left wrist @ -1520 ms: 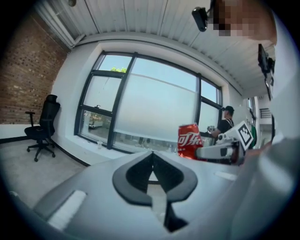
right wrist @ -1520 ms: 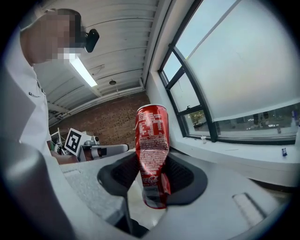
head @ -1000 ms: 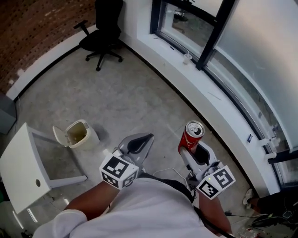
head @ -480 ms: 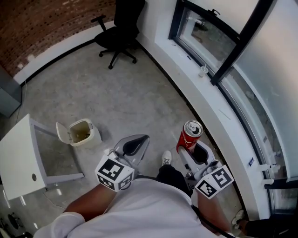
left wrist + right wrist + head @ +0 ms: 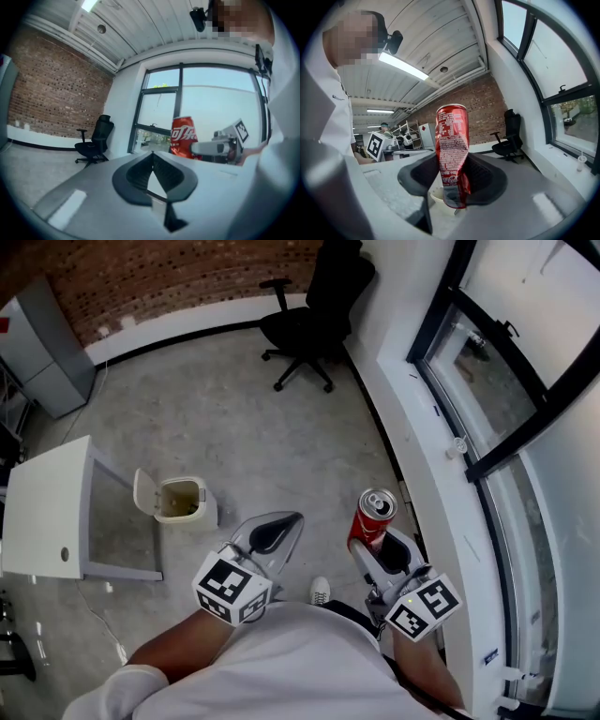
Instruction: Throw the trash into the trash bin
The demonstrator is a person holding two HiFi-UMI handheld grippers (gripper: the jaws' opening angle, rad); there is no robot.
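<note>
Clamping the upright red can, fingers of the right gripper sit well right of the open trash bin; the left gripper, fingers together and empty, is nearer.

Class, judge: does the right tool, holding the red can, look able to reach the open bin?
Probably yes, with a step closer: the right tool grips the red can, the bin stands lid-up on bare floor, though the left tool sits between them.

White shirt, grey marker-cubed left gripper and right gripper.
</note>
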